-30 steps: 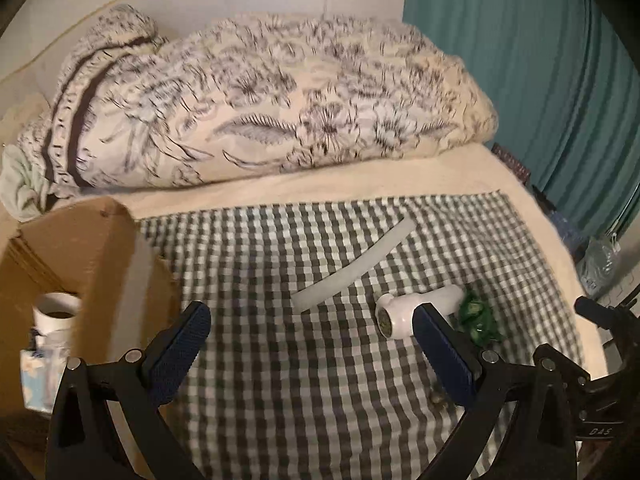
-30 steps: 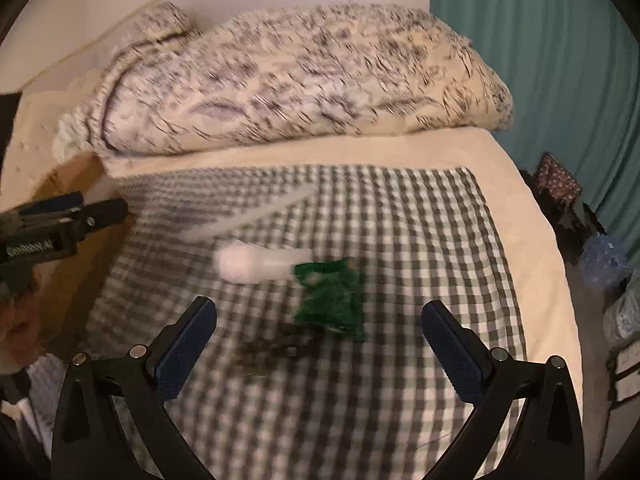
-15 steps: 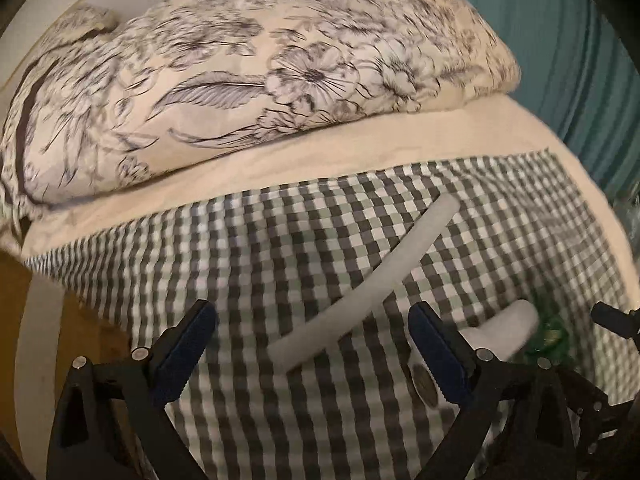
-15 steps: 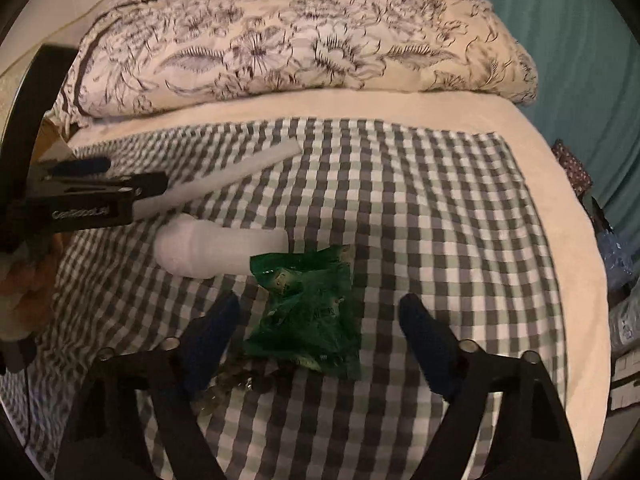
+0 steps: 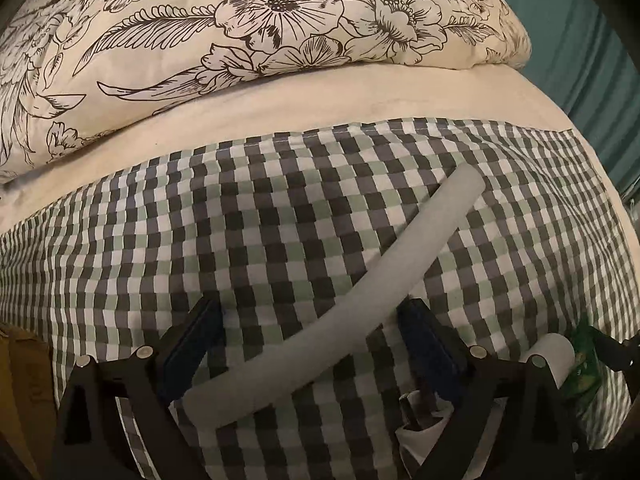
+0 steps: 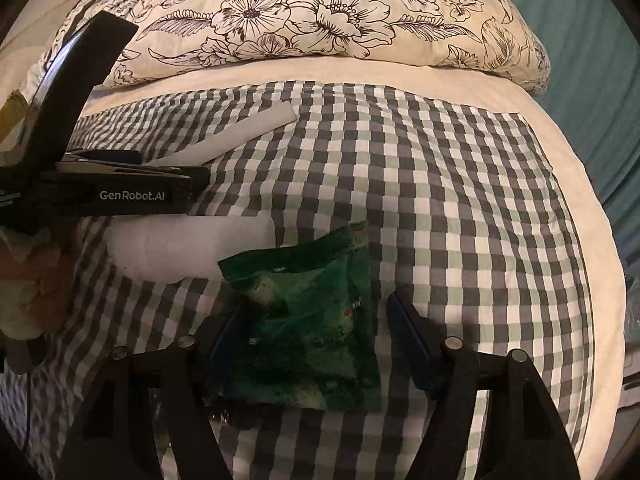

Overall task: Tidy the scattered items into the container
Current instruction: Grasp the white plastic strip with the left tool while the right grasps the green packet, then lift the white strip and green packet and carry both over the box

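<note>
Lying on a grey, green and white checked cloth (image 5: pixel 280 216), the long white foam tube (image 5: pixel 352 300) runs from lower left to upper right and passes between the two blue-padded fingers of the left gripper (image 5: pixel 316 332). Its jaws are spread wide, one pad (image 5: pixel 192 344) on the left of the tube and one on the right, and neither pad clearly touches it. At the far left edge of this view a piece of brown cardboard (image 5: pixel 24 392) shows. To the right of the left gripper, a white plastic bottle (image 5: pixel 554 356) lies on its side, partly hidden behind the gripper frame, with a bit of green packet just beside it.

In the right wrist view, the left gripper (image 6: pixel 132 184) comes in from the left, over the near end of the foam tube (image 6: pixel 248 132). Below it lies the white bottle (image 6: pixel 188 248), blurred. The crumpled green plastic packet (image 6: pixel 308 320) touches the bottle's right end and lies between the fingers of the right gripper (image 6: pixel 316 344), which are also spread apart; if the left pad touches the packet I cannot tell. A cream duvet with black flower print (image 6: pixel 320 16) lies behind the cloth.
</note>
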The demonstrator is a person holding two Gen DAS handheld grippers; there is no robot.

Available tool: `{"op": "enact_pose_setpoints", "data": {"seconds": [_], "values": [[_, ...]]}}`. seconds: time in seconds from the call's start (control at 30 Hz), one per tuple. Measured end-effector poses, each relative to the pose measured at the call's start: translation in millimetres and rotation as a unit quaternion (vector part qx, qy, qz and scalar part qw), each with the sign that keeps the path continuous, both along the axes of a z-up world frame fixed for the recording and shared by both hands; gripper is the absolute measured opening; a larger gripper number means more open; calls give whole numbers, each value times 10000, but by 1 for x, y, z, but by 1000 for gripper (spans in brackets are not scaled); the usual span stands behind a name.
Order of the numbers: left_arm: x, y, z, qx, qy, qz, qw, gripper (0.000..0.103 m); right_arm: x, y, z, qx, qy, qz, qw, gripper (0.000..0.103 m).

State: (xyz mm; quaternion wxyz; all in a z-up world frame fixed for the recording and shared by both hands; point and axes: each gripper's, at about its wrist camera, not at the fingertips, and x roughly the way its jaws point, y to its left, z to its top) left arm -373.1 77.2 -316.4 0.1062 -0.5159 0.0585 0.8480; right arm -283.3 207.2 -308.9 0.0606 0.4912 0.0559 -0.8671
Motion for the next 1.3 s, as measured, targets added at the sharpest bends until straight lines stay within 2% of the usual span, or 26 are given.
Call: {"op": "enact_pose_setpoints", "data": {"seconds": [0.1,0.17,0.2,0.27,0.3,0.33,0.43,0.5,0.63,0.73,0.93,1.1,1.3], "values": [[0,1,-1,21,79,-12,10000,94,0,0,0,14,30,-66,10000,68],[1,3,-1,-2,81,8,10000,87,1,-1,1,46,66,-92,9999,54],[2,5,0,-46,81,10,10000,85,2,-1,2,51,74,-80,9999,52],[10,14,6,-100,171,-84,9998,64,4,-1,3,86,83,-9,9999,46],[14,18,8,-160,241,-139,9995,44,5,0,4,71,84,16,9999,43],[19,23,8,-267,301,-214,9990,32,6,1,6,38,82,18,10000,42],[29,27,10,-245,307,-306,9988,12,11,6,10,-60,96,-38,9999,39],[36,24,12,-240,374,-327,9985,7,16,8,14,-95,120,-51,9999,38],[44,13,21,-161,428,-328,9984,6,28,12,24,-182,214,-115,9995,38],[64,2,34,-69,538,-235,9982,6,37,16,37,-321,304,-158,9989,38],[81,-14,71,98,789,-36,9968,6,57,16,65,-467,513,-196,9974,38],[109,-29,107,271,1089,90,9936,6,78,14,92,-625,731,-229,9951,38],[151,-41,150,362,1646,137,9856,6,106,10,128,-715,1011,-216,9921,38]]}}
